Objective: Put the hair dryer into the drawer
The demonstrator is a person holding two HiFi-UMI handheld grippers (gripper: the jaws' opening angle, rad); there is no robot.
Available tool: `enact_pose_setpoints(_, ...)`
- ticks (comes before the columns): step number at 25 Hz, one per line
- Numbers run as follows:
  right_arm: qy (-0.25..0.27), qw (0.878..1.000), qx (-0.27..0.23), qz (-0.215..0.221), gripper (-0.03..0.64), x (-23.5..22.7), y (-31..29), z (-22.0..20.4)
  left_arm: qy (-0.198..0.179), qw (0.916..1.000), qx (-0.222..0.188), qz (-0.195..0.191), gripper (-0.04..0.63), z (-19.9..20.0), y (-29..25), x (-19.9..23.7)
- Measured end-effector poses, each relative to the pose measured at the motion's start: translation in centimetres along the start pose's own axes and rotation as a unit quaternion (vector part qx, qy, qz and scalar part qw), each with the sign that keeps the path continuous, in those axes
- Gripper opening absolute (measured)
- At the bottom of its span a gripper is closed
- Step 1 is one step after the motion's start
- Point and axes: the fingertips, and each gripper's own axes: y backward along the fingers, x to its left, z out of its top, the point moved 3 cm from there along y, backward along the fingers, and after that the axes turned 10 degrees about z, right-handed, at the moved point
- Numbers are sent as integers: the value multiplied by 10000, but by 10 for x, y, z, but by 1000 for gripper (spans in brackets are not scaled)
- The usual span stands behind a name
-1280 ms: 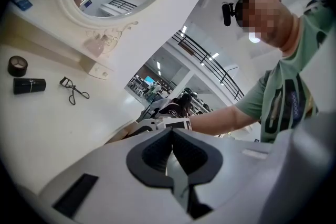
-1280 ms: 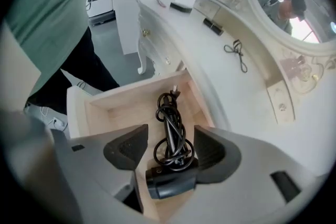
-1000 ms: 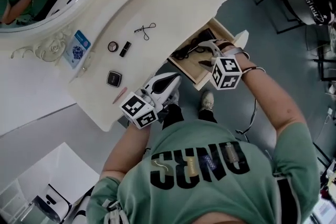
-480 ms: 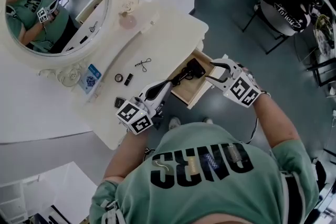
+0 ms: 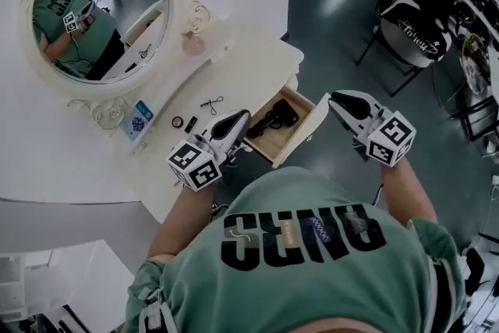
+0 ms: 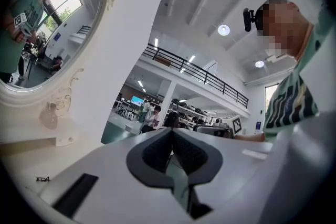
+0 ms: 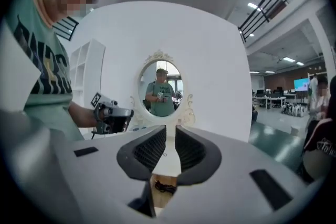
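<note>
Hair dryer (image 5: pixel 274 121) lay inside open drawer (image 5: pixel 306 138), long axis slanted across drawer floor. Both grippers hung above, empty: left gripper (image 5: pixel 245 115) clenched pad to pad, right gripper (image 5: pixel 333 97) jaws closing on nothing. Drawer front stood between them, nearer right gripper; judged only push-shut left, right hand better placed

Head view steeply down over dressing table (image 5: pixel 249 62); gripper views level, behind jaws; all share mirror (image 5: pixel 101 8)
</note>
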Motion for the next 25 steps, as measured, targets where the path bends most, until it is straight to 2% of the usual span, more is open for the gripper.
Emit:
enact_pose_setpoints(4, -493, 9970, -561, -198, -4, -9, 25, 14, -50, 9999, -103, -13, 9, 10, -2, -4)
enact_pose_setpoints(6, -831, 9932, -788, -230, -5, -17, 34, 15, -70, 9998, -174, 8, 9, 15, -3, -5)
enact_pose_setpoints(11, -1363, 9866, -838, -332, -6, -27, 45, -2, -83, 9997, -232, 35, 9, 17, -4, -7)
enact_pose_setpoints(21, -1504, 9861, -624, -334, -6, -41, 40, -12, -28, 9998, -171, 91, 9, 7, -12, -7)
enact_pose_setpoints(25, -1304, 9900, -412, -336, -7, -39, 39, -16, -24, 9998, -172, 80, 9, 7, -14, -9)
